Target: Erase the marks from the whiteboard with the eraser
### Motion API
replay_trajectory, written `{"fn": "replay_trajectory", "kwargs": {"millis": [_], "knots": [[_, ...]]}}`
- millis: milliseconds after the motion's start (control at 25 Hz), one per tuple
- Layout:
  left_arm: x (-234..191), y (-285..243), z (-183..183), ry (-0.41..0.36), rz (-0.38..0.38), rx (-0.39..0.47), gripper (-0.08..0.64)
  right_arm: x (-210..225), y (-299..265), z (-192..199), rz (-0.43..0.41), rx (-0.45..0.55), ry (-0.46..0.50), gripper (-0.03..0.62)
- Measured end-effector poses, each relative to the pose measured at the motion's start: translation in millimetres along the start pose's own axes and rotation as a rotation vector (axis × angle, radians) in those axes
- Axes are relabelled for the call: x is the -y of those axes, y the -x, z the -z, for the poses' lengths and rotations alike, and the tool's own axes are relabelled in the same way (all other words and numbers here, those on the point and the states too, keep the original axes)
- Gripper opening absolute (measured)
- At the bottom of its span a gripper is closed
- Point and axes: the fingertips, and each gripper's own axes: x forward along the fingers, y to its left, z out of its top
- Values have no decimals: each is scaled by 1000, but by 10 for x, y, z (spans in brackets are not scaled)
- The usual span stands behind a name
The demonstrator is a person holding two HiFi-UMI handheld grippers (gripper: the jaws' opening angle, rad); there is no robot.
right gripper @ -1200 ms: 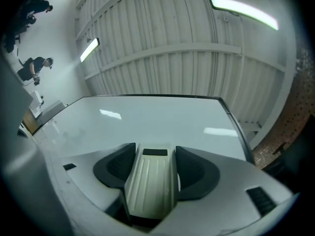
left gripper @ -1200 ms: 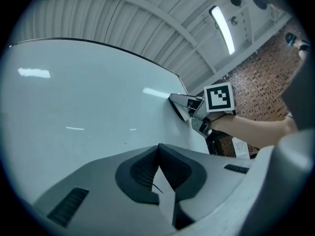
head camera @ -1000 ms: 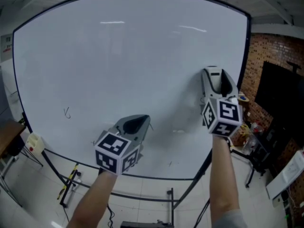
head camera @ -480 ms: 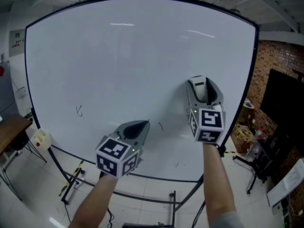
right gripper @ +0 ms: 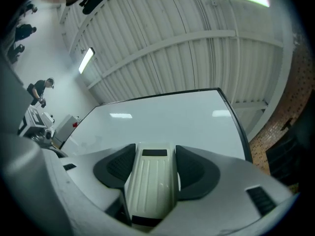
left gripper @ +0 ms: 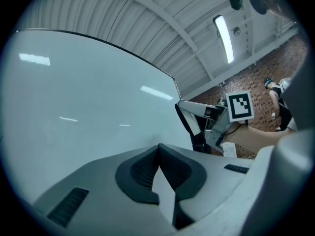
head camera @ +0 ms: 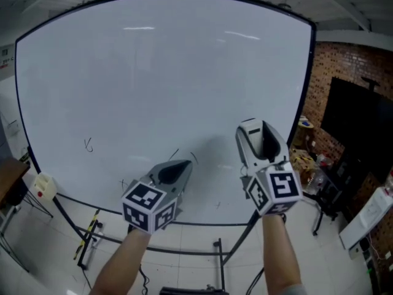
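The whiteboard (head camera: 153, 78) fills the head view, upright on a stand. Small dark marks show low on it: a V-shaped mark (head camera: 88, 145) at the left, short strokes (head camera: 194, 158) just above my left gripper, and a faint tick (head camera: 218, 204) near the bottom edge. My right gripper (head camera: 263, 128) is shut on the cream ribbed eraser (right gripper: 150, 181) and held against the board's lower right part. The left gripper (head camera: 183, 165) is shut with nothing in it, and it points at the board's lower middle. In the left gripper view the right gripper (left gripper: 197, 127) shows beside the board.
A brick wall (head camera: 334, 60) and a dark screen (head camera: 356, 134) stand right of the board. A small white box (head camera: 43, 186) hangs at the board's lower left corner. Stand legs (head camera: 218, 254) cross the tiled floor below. People stand far off in the right gripper view.
The right gripper with the eraser has come down and leftward along the board. Short strokes now show above the left gripper. The left gripper has hardly moved.
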Motion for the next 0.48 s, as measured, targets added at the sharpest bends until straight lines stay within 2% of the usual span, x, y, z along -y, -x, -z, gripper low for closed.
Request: {"fn": "replay_trajectory", "kwargs": {"millis": [240, 480], "knots": [[289, 4, 286, 56, 86, 8, -8, -333, 512, 470, -52, -84, -103, 261], [396, 73, 587, 118, 106, -20, -8, -701, 888, 957, -90, -197, -186, 262]]}}
